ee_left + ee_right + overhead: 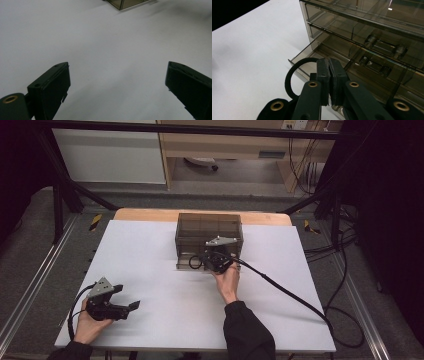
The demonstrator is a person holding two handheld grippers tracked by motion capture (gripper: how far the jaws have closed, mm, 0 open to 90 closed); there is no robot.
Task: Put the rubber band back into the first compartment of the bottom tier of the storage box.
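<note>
Right gripper (329,82): jaws pressed tight together, pinching a black ring (291,75) that loops out to their left; in the high view this gripper (216,260) sits at the near face of the drawer box.
Black ring: a thin dark loop, clamped at one edge between the pads, hanging free of the table just in front of the open bottom drawer (312,57).
Drawer box (209,237): smoky see-through plastic, at the far middle of the white table (150,270); its bottom drawer is pulled out toward the person, while the upper drawer (372,27) looks pushed in.
Right hand (227,282): reaches forward from the near edge, dark sleeve behind it.
Left gripper (117,85): jaws spread wide with nothing between them, resting low over bare tabletop at the near left (107,302), well apart from the box.
Step in hand: by the look of it, carrying the ring to the open drawer, the drop not yet made.
Next move: likely bring the jaws over the drawer's open tray, clear of its front lip, then part them so the ring falls inside; the drawer then wants pushing shut.
</note>
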